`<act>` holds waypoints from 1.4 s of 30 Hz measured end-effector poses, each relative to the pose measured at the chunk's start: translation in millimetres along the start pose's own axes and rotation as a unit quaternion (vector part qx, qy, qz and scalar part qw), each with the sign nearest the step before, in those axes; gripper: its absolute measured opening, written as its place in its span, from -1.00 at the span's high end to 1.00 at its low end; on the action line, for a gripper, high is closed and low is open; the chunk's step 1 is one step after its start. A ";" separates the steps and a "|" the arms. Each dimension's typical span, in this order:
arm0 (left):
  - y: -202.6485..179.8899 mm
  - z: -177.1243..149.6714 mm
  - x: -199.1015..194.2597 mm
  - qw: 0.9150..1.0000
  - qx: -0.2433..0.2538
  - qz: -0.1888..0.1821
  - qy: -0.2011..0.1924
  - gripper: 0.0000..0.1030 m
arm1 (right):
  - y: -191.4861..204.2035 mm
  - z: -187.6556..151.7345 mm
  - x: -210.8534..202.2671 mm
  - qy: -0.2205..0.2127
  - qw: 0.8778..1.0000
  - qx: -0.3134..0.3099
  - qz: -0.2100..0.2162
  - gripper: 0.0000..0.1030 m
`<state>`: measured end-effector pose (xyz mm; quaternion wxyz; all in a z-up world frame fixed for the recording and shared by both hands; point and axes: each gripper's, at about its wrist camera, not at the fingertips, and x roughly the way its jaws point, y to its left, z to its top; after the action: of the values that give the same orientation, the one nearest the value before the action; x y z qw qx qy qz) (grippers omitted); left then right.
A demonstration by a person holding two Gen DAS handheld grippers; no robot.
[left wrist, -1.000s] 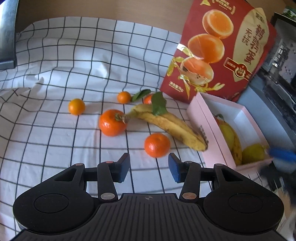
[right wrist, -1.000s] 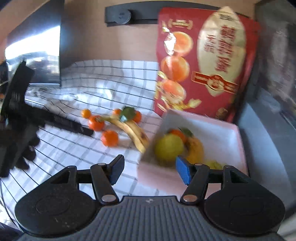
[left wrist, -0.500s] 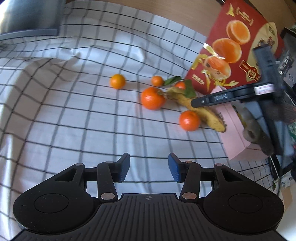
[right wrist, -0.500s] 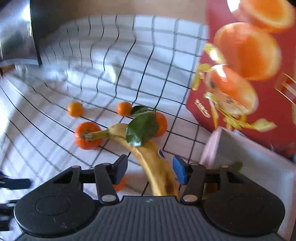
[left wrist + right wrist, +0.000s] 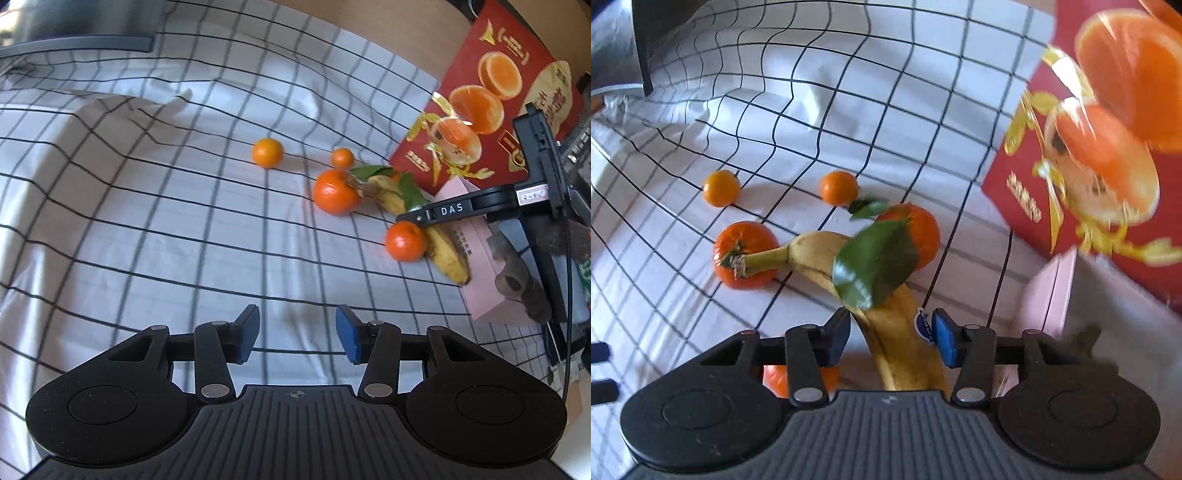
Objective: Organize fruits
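The right tongs [image 5: 891, 334], which a second ago hung over the pink box [image 5: 1045, 295], now straddle the banana [image 5: 897, 339] on the checked cloth [image 5: 886, 110], both blue pads standing just off its skin, nothing gripped. A leafed mandarin [image 5: 923, 229] sits just behind the banana, the stem lying across another mandarin [image 5: 746, 236]. The left tongs [image 5: 297, 334] have drawn back to the near left, wide open and empty, well apart from the fruit.

wrinkled checked cloth [image 5: 155, 206], glossy red carton [image 5: 491, 110], matt black plastic tool [image 5: 890, 334].
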<state>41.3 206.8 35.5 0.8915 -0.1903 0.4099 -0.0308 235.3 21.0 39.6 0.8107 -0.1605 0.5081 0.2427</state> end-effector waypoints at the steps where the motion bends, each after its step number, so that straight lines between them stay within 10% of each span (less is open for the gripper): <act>1: -3.1 -1.0 1.6 1.000 0.004 -0.003 0.002 0.02 | 1.3 -4.9 -3.6 -0.002 1.000 0.005 0.000 0.13; 17: -47.6 -8.8 9.6 0.998 0.053 -0.025 0.016 0.02 | 30.6 -66.7 -66.5 -0.019 0.992 0.063 0.111 0.49; 42: -98.9 16.0 61.7 0.991 0.134 0.028 0.003 0.03 | 44.5 -172.3 -117.2 -0.100 0.995 0.015 0.023 0.00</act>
<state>104.0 107.2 36.6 0.9081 -0.0576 0.4103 -0.0610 39.2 -56.4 70.2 0.8540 -0.1112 0.4315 0.2686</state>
